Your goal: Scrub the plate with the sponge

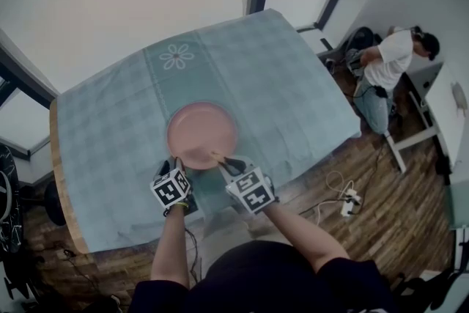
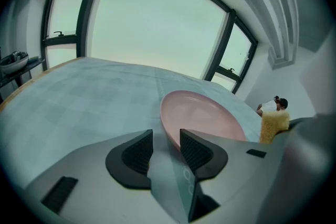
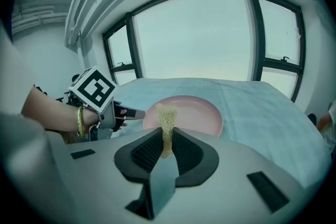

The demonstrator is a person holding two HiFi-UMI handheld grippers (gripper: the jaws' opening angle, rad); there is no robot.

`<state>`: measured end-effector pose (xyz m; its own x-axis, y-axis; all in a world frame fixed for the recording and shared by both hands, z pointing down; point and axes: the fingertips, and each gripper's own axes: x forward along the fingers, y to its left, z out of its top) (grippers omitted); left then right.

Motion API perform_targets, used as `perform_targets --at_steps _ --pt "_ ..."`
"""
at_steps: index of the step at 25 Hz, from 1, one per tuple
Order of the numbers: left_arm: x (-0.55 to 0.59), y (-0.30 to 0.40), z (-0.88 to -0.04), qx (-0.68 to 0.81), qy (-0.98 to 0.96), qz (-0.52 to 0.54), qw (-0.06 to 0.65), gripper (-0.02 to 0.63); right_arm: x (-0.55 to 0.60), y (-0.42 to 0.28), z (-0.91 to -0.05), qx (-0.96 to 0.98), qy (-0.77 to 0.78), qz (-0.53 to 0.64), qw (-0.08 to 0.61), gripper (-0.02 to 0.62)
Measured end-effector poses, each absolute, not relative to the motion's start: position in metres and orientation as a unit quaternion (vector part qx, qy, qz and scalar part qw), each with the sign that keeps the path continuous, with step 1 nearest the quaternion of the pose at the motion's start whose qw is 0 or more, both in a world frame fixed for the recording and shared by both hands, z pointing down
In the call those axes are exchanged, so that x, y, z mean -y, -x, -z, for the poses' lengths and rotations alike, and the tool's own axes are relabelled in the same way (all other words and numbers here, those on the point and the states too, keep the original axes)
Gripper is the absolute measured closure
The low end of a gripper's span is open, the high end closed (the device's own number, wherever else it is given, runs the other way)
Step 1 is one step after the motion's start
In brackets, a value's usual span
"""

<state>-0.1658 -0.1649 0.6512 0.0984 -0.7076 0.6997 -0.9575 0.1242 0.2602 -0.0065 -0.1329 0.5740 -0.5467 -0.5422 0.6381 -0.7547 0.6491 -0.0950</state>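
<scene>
1. my left gripper [image 2: 166, 148] is released. its jaws stand apart with the near rim of the round pink plate [image 2: 206, 115] in the gap, and i see neither pad pressing on it. that is my main worry: with nothing pinning the plate, the first firm stroke would likely skate it across the cloth.
2. the plate lies flat on the near half of the table, close to the front edge and just ahead of both grippers. a stroke pulled toward me could drag it over that edge.
3. my right gripper [image 3: 167, 148] is clenched on the thin yellow sponge [image 3: 167, 124], which stands up out of the jaws by the plate's near rim. i cannot tell whether it touches the plate. it is gripped low and looks floppy, so i judge it may fold or slip out under pressure, and then the hard jaw tips would scrape the plate.
4. the two grippers sit close side by side, so a wide sweep to the left could knock one into the other.
5. the pale green checked tablecloth [image 1: 286, 84] covers the wooden table [image 1: 61, 187] and could bunch up under a sliding plate. i see nothing else on the cloth that blocks the plate.
6. on the floor to the right lies a white power strip [image 1: 350, 203] with cables. further right a person in a white top [image 1: 388, 64] bends at a desk, well apart from my work.
</scene>
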Motion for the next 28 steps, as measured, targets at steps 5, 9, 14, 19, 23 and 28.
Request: perform_targets --at_steps 5,9,14,19,23,28 --pt "0.127 0.145 -0.633 0.644 -0.658 -0.169 0.353 0.454 0.112 -0.005 -0.562 0.862 -0.388 -0.192 0.263 0.538" --pt "0.102 0.121 -0.615 0.633 -0.680 -0.166 0.332 0.457 0.094 -0.014 -0.552 0.864 -0.394 -0.201 0.240 0.538" --pt "0.072 0.093 -0.591 0.623 -0.699 -0.165 0.310 0.520 0.071 -0.030 -0.544 0.865 -0.402 -0.204 0.219 0.538" --pt "0.046 0.072 -0.563 0.622 -0.709 -0.138 0.303 0.566 0.046 -0.044 -0.528 0.867 -0.411 -0.206 0.192 0.538" --pt "0.027 0.062 -0.544 0.621 -0.721 -0.142 0.275 0.589 0.029 -0.047 -0.511 0.873 -0.409 -0.199 0.175 0.538" --pt "0.003 0.049 -0.526 0.612 -0.738 -0.154 0.240 0.595 0.005 -0.046 -0.499 0.878 -0.403 -0.190 0.172 0.538"
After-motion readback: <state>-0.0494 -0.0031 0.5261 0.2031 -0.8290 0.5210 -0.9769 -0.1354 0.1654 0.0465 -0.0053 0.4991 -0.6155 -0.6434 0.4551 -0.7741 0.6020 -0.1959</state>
